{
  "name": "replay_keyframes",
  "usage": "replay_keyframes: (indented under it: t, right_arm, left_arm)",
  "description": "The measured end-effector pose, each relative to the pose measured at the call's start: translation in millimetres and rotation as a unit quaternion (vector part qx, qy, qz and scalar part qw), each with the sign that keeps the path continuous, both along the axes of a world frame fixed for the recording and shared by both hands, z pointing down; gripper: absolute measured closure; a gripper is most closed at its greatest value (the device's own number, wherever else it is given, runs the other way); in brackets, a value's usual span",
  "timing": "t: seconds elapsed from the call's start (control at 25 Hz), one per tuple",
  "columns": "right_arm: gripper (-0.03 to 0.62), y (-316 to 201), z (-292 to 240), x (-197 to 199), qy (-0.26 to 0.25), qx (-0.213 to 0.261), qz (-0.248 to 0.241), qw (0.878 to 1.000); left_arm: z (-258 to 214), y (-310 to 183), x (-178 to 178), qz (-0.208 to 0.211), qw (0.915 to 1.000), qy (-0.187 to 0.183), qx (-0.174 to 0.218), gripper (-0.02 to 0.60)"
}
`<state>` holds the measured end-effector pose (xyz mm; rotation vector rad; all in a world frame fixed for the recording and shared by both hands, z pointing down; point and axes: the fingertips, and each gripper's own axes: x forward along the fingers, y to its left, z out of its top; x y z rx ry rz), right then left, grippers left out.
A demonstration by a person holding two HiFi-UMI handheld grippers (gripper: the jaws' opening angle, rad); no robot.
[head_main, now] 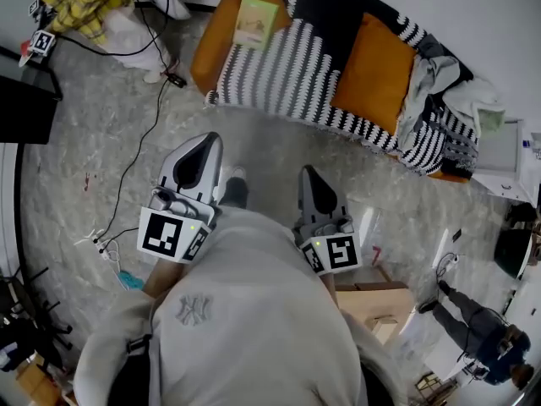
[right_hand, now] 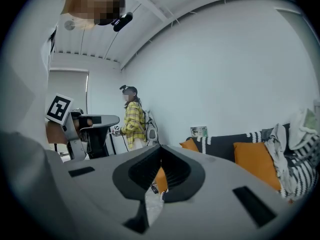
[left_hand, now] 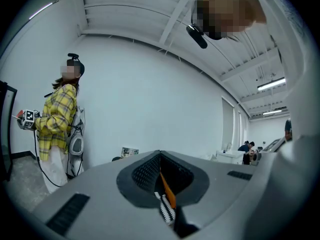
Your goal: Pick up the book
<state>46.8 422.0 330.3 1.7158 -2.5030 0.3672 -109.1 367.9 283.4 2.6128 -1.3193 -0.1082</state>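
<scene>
A person is holding the left tongs [head_main: 210,140] and right tongs [head_main: 308,172] closed and empty, aiming at the sofa [head_main: 211,51]; the book [head_main: 256,22] is lying at its orange end, likely beyond reach.

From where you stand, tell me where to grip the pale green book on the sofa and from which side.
Take the pale green book by its top edge, coming from the room side of the black-and-white striped sofa. It seems propped upright on the orange cushion, cover facing out, so that thin edge stands free.
</scene>
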Motion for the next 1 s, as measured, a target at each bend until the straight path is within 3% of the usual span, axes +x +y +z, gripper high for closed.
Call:
replay_keyframes:
  t: [0.44, 1.0]
  right_arm:
    - [0.577, -50.1, 2.1, -20.6, -0.002, 0.002, 0.01, 1.0]
    - [0.577, -84.3, 11.2, -26.6, -0.002, -0.01, -0.01, 1.0]
  left_arm:
    - [6.7, -49.5, -15.6, 0.012, 0.9999, -0.002, -0.009, 0.571]
    - [18.7, -74.1, -20.4, -0.012, 0.9995, 0.004, -0.029, 0.571]
